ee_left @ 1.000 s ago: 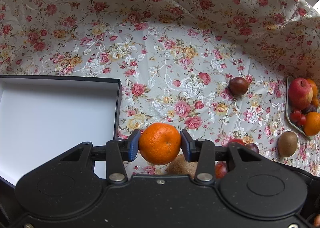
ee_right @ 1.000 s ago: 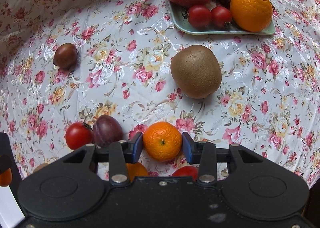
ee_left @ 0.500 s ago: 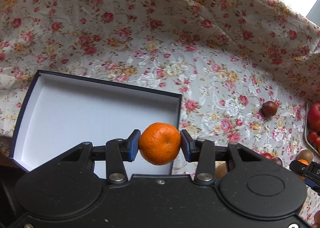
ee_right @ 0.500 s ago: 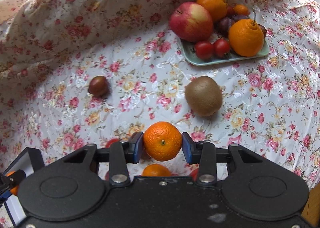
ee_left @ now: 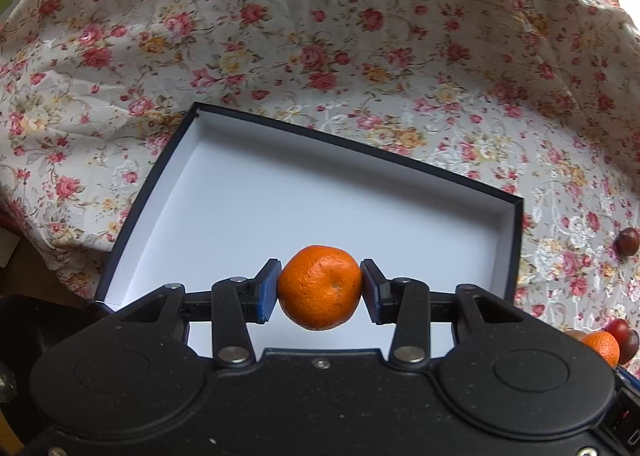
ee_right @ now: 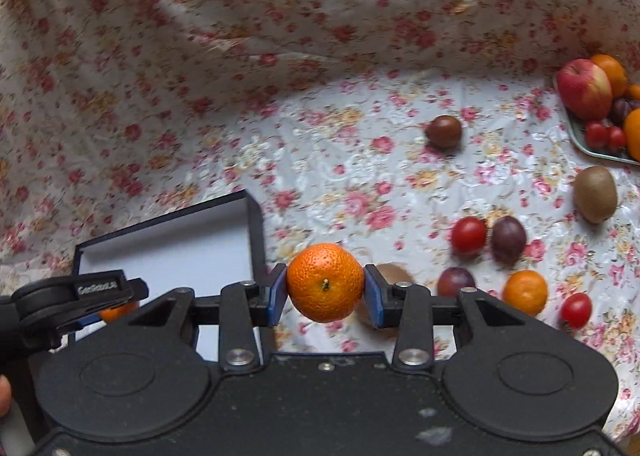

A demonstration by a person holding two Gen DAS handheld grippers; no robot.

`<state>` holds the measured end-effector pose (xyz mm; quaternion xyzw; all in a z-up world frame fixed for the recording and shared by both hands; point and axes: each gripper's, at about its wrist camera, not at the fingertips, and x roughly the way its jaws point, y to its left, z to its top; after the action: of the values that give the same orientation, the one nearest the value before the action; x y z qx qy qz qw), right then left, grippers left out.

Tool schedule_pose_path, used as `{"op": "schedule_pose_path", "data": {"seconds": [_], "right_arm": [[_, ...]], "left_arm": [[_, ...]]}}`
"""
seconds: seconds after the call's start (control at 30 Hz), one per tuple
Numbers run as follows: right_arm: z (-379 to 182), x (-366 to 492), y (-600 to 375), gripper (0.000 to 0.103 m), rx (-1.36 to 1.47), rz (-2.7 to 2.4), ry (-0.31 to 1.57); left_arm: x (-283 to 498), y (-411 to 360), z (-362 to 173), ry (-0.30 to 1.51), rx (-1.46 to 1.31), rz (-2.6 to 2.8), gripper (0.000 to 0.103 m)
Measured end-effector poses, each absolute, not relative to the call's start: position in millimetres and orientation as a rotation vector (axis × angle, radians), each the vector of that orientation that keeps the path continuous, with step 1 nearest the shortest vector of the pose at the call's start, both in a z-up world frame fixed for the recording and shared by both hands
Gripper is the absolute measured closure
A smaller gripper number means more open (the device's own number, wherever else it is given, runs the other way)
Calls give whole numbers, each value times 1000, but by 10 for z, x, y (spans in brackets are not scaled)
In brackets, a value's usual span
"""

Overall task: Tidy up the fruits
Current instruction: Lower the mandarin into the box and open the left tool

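My left gripper point(ee_left: 320, 290) is shut on a tangerine point(ee_left: 320, 287) and holds it above the near part of an open black box with a white inside point(ee_left: 304, 199). My right gripper point(ee_right: 326, 286) is shut on a second tangerine point(ee_right: 326, 282), held above the cloth just right of the box point(ee_right: 168, 240). The left gripper shows at the left edge of the right wrist view point(ee_right: 72, 296). Loose on the cloth are a tangerine point(ee_right: 525, 292), tomatoes point(ee_right: 468, 235), plums point(ee_right: 508, 240) and a kiwi point(ee_right: 595, 193).
A flowered cloth point(ee_left: 360, 55) covers the table and rises behind it. A green plate point(ee_right: 576, 135) at far right holds an apple point(ee_right: 584, 88), oranges and small tomatoes. A dark fruit point(ee_right: 443, 131) lies alone mid-table.
Both grippers have lifted and swung left with their tangerines. The left one now hangs over the box; the right one has come up beside the box's right wall.
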<state>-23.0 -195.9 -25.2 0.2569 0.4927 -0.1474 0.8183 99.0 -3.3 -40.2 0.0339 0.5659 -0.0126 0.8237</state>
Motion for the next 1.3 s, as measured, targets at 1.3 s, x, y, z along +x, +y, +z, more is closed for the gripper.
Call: {"op": "schedule_pose_path", "data": {"seconds": [1.3], "right_arm": [[-507,155,-1182,59,399,-219,1138]], "left_arm": [[1024,289,-541,1248,69,-13,52]]}}
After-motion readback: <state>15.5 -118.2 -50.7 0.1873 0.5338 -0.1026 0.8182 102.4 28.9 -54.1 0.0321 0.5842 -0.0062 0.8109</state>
